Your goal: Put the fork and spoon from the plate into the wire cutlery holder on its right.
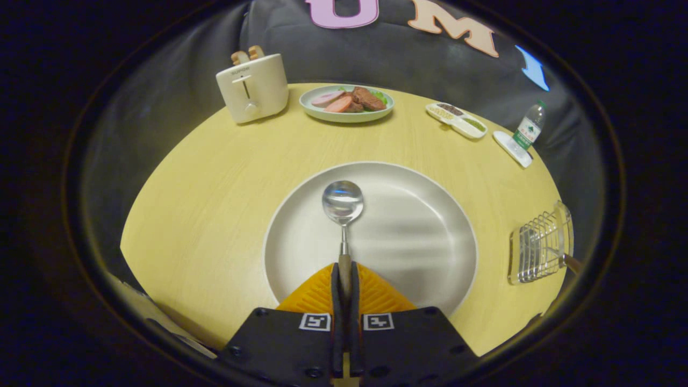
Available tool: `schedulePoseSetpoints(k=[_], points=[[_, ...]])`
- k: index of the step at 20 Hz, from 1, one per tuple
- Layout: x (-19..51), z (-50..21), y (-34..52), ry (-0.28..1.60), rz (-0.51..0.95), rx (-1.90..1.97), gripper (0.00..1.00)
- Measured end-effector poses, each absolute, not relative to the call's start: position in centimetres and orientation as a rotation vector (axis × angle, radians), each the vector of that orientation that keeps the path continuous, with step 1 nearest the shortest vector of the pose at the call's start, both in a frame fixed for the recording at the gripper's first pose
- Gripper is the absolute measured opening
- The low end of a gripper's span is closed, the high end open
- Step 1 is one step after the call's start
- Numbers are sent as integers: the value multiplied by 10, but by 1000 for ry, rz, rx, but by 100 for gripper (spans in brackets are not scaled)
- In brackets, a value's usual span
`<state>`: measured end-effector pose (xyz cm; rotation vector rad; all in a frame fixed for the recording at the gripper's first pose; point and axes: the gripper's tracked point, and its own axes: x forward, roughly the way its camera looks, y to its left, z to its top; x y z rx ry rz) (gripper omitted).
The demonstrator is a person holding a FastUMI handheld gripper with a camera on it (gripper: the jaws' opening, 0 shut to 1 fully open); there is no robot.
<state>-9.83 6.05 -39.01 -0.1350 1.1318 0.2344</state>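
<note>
gripper [344,279] fingers closed tight on the spoon [343,215] handle, bowl of spoon sticking out ahead over the white plate [419,236]. wire cutlery holder [540,247] sits to the right of plate on the yellow table [215,177], w/ a wooden-handled utensil already in it. toaster [252,86], food plate [346,103] at far edge.

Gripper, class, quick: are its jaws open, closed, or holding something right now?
Gripper: jaws closed on the wooden handle of the spoon, whose bowl lies over the grey plate.
</note>
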Motion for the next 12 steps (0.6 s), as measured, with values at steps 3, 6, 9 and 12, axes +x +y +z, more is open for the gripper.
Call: schedulePoseSetpoints(k=[3, 6, 9, 12], points=[[-99, -385, 54, 1139, 230, -133, 8], [-100, -377, 41, 1153, 218, -133, 8], [-101, -368, 28, 1170, 200, -127, 8], [-100, -357, 18, 1169, 190, -120, 8]])
